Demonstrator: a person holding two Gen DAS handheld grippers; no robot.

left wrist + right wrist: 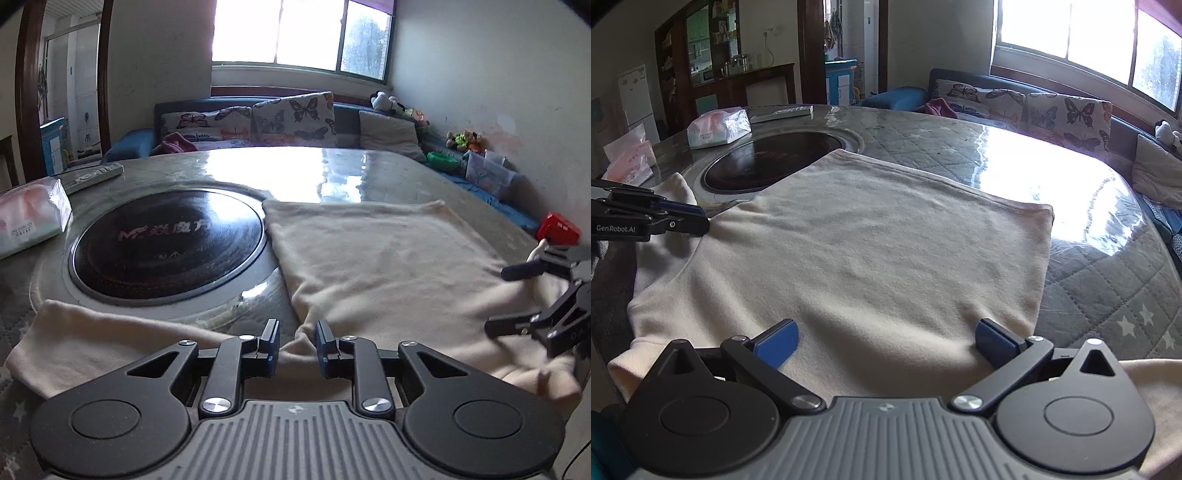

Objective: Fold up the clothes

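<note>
Two grippers work at the near edge of a cream garment (864,258) spread flat on the tabletop (1108,295). Nearest the viewer, the left gripper (297,341) has its jaws narrowed to a small gap around a raised ridge of fabric where the left sleeve (92,343) meets the body; whether the pads actually pinch the cloth cannot be told. The right gripper (886,343) hovers with jaws spread wide over the near, collar-side part of the body, holding nothing, its fingertips close to or on the cloth.

The garment's long axis runs away from both grippers, collar end near and hem (942,181) far. The left sleeve trails out sideways to the left along the near edge, so the left gripper is the nearer tool for carrying that sleeve inward across the body, a judgement from the layout only.

Farther out, the hem corner overlaps the rim of a round black cooktop (170,243) set into the tabletop. Beyond lie a tissue pack (29,218), a remote (94,177), and a sofa with butterfly cushions (295,118).
</note>
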